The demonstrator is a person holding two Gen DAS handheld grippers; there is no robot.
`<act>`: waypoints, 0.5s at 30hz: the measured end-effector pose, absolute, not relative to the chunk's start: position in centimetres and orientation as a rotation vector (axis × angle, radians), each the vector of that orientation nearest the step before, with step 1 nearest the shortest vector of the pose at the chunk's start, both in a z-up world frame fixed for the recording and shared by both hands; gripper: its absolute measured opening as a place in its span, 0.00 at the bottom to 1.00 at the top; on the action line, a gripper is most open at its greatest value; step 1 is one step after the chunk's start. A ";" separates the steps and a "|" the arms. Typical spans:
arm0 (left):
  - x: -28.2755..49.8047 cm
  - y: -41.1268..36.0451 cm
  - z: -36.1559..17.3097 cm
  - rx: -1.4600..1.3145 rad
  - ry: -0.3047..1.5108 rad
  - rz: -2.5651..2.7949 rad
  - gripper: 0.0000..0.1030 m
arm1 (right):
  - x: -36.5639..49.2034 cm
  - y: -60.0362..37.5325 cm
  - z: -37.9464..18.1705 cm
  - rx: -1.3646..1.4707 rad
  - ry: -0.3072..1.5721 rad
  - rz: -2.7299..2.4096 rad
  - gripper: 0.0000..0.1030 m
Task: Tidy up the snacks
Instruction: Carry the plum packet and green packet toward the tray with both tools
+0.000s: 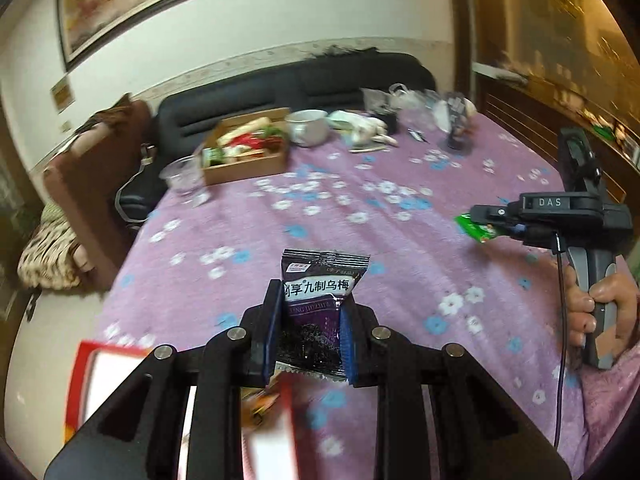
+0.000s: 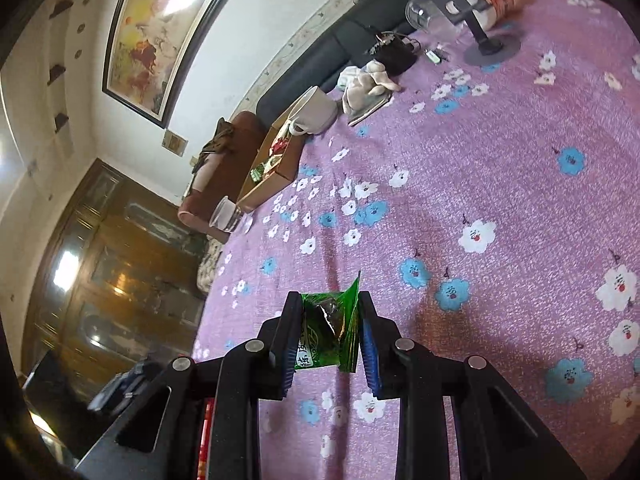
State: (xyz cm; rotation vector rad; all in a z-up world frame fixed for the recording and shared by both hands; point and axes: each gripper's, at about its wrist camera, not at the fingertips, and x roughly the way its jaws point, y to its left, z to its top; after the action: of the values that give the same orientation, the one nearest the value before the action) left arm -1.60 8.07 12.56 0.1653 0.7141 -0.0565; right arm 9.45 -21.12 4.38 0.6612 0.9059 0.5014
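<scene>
- The left hand-held gripper (image 1: 310,320) is clamped on a purple snack packet (image 1: 320,304); the slick wrapper could slide out mid-carry.
- The right hand-held gripper (image 2: 330,332) pinches a crumpled green packet (image 2: 328,328) that may twist free.
- The cardboard box (image 1: 246,148) sits at eleven o'clock on the surface (image 1: 360,220); the plastic cup (image 1: 184,174) beside it could get knocked.

- a purple flowered cloth (image 1: 360,216) covers the bench;
- a white mug (image 1: 307,126) stands at its far side, a clear plastic cup (image 1: 183,176) near the left edge;
- a dark sofa (image 1: 280,84) behind; a framed painting (image 1: 132,4) above it
</scene>
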 end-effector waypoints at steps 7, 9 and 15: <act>-5.0 11.2 13.7 0.176 0.657 0.025 0.22 | 8.4 -21.0 4.7 0.599 0.864 0.442 0.28; -5.6 12.0 13.9 0.172 0.646 0.037 0.22 | 7.9 -21.0 4.8 0.590 0.863 0.413 0.28; -7.3 14.0 14.5 0.151 0.611 0.057 0.22 | 5.3 -20.0 6.0 0.589 0.836 0.423 0.28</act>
State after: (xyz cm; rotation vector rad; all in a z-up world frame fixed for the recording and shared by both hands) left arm -7.25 13.99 14.47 0.1511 0.6113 0.0568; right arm 5.27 -20.02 6.02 0.5894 0.8362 0.4233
